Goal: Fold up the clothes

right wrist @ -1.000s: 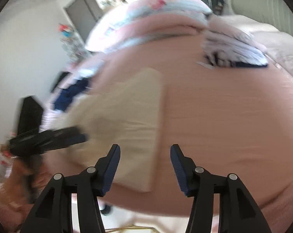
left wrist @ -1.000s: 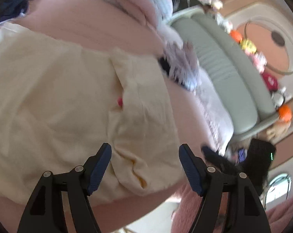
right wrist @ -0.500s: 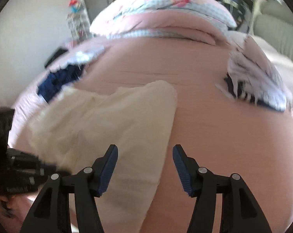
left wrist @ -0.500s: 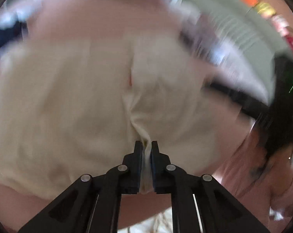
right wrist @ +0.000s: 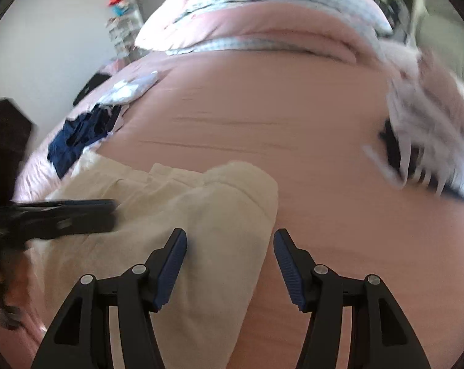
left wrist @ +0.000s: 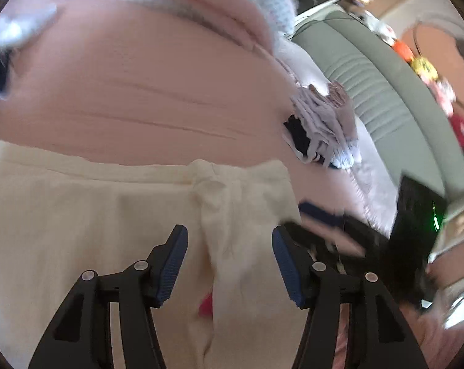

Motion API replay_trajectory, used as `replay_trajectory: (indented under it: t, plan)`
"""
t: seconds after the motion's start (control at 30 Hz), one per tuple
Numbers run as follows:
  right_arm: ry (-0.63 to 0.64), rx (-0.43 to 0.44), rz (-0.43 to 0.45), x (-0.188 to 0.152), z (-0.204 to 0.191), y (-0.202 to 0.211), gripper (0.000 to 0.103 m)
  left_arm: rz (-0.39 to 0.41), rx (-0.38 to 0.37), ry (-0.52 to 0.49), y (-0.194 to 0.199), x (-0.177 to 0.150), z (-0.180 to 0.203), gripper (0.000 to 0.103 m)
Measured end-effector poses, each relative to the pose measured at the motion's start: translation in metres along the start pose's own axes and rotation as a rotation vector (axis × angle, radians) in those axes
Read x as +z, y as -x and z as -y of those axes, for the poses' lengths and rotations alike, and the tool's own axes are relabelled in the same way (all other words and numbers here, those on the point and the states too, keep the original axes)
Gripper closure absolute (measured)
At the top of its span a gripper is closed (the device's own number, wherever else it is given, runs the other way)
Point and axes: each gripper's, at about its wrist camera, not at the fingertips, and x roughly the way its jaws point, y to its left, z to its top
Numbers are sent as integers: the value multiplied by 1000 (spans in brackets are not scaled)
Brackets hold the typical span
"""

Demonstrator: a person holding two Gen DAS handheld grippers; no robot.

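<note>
Pink bed (right wrist: 293, 141) fills both views. Cream garment (left wrist: 93, 215) lies flat at near edge, partly folded. Left gripper (left wrist: 230, 263) jaws apart, above garment, holding nothing. Right gripper (right wrist: 230, 263) jaws apart over garment's right edge, empty.

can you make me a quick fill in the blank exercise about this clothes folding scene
1. The cream garment lies on a ____ bedsheet.
2. The left hand-held gripper has its jaws ____.
3. The right hand-held gripper holds ____.
4. In the right wrist view, the dark blue clothing lies to the ____ of the cream garment.

Missing words: pink; open; nothing; left
</note>
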Motion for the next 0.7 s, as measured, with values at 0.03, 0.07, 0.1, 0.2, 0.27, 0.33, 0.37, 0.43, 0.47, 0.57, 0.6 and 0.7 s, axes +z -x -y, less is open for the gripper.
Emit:
replay_trajectory:
  t: [0.03,0.07,0.1,0.2,0.27,0.33,0.37,0.43,0.47,0.57,0.6,0.7]
  plan:
    - [-31,22,-2,-2,6,-1,44,-11,-28,16,-6,0,-3,87]
    - [-35,25,-3,-2,7,-2,44,-7,-31,24,-12,1,0,96]
    - [-37,28,-5,-2,8,-2,44,2,-24,30,-20,2,6,96]
    - [-44,35,-9,-1,11,-5,44,86,48,-57,-4,-5,23,98]
    - [-48,39,-13,-1,13,-7,44,135,130,-131,11,-6,36,99]
    - [-52,44,-16,-1,15,-9,43,157,197,-173,20,-6,39,99]
    - [-45,36,-17,-2,13,-10,42,144,215,-165,20,-5,32,99]
    - [-67,43,-21,-3,14,-10,42,120,252,-148,21,-3,18,99]
    - [-78,46,-22,-4,15,-10,42,108,271,-140,21,-2,12,99]
    - [-80,41,1,0,15,-2,42,132,132,-95,29,-2,7,98]
    - [-70,18,7,1,14,1,42,142,79,-79,32,-2,6,96]
    - [-46,-22,4,3,11,5,42,159,58,-93,30,-2,10,59]
